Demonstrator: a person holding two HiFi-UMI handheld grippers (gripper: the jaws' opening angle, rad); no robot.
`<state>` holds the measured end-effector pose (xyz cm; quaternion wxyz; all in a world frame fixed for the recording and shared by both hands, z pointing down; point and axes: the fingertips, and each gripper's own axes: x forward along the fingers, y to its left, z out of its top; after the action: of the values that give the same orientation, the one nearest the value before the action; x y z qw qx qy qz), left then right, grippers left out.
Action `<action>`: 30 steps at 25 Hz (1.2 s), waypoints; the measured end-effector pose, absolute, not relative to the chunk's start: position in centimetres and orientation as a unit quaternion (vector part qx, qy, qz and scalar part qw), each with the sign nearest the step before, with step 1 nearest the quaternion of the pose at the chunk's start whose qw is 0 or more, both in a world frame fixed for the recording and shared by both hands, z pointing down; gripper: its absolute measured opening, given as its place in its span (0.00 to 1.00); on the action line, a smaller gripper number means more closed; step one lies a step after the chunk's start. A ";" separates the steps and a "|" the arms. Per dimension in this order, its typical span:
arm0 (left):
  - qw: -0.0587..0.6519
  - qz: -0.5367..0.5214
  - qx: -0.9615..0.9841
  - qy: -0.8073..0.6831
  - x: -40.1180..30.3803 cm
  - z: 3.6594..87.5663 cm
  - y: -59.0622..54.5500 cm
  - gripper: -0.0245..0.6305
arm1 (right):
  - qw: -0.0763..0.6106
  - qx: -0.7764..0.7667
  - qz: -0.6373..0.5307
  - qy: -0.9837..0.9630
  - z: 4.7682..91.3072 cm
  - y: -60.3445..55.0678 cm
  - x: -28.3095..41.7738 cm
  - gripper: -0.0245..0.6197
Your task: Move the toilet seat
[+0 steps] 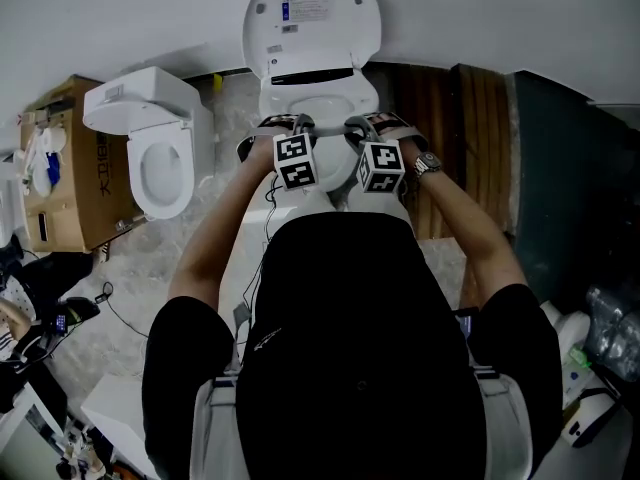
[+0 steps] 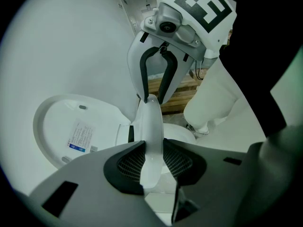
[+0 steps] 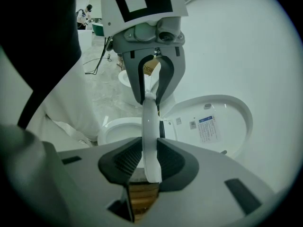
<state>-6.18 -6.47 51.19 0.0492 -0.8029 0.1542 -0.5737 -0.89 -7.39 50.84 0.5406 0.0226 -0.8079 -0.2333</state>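
The white toilet seat (image 2: 152, 126) is lifted off the bowl and seen edge-on in both gripper views. My left gripper (image 2: 152, 162) is shut on the seat's rim, whose white edge fills the gap between the dark pads. My right gripper (image 3: 149, 162) is shut on the same seat (image 3: 149, 136). Each gripper view shows the other gripper clamped on the seat further along: the right gripper (image 2: 154, 96) and the left gripper (image 3: 150, 96). In the head view both grippers, left (image 1: 300, 128) and right (image 1: 357, 128), sit side by side over the bowl. The lid (image 1: 312, 18) stands up against the wall.
A second white toilet (image 1: 160, 158) stands to the left beside a cardboard box (image 1: 65, 168). Wooden boards (image 1: 450, 148) lie to the right of the bowl. Cables (image 1: 110, 298) trail on the floor at left, and bottles (image 1: 600, 338) sit at the far right.
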 end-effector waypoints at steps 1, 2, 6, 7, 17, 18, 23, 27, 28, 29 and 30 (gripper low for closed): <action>0.051 -0.574 -0.803 0.153 -6.2 51.1 -6.6 0.23 | 0.537 0.022 -0.230 -0.811 50.6 -7.5 -1.0 0.20; 0.053 -0.575 -0.802 0.153 -6.2 50.9 -6.8 0.23 | 0.534 0.022 -0.228 -0.814 50.4 -7.7 -1.1 0.20; 0.057 -0.574 -0.801 0.160 -6.4 50.4 -8.0 0.23 | 0.530 0.027 -0.231 -0.815 50.3 -8.8 -1.1 0.20; 0.058 -0.572 -0.802 0.163 -6.4 50.3 -8.2 0.23 | 0.530 0.028 -0.232 -0.815 50.3 -9.1 -1.1 0.20; 0.068 -0.569 -0.796 0.195 -7.1 49.0 -10.9 0.22 | 0.514 0.035 -0.237 -0.823 48.7 -11.6 -1.8 0.19; 0.068 -0.568 -0.796 0.199 -7.2 48.8 -11.2 0.22 | 0.513 0.035 -0.238 -0.824 48.5 -11.9 -1.9 0.19; 0.069 -0.562 -0.796 0.212 -7.5 48.2 -12.2 0.22 | 0.509 0.034 -0.243 -0.825 47.8 -12.9 -2.2 0.19; 0.069 -0.559 -0.796 0.221 -7.8 47.8 -13.4 0.22 | 0.506 0.042 -0.241 -0.827 47.4 -14.1 -2.5 0.19; 0.069 -0.558 -0.796 0.224 -8.0 47.6 -13.8 0.22 | 0.507 0.044 -0.240 -0.827 47.3 -14.4 -2.6 0.19; 0.069 -0.558 -0.795 0.227 -8.1 47.5 -14.1 0.22 | 0.507 0.047 -0.239 -0.827 47.1 -14.8 -2.8 0.19; 0.070 -0.558 -0.794 0.230 -8.2 47.4 -14.4 0.22 | 0.507 0.049 -0.239 -0.827 47.0 -15.1 -2.9 0.19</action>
<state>-8.19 -14.40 47.36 0.0702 -0.7944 0.2296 -0.5580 -2.85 -15.09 46.95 0.5072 0.0495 -0.8267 -0.2386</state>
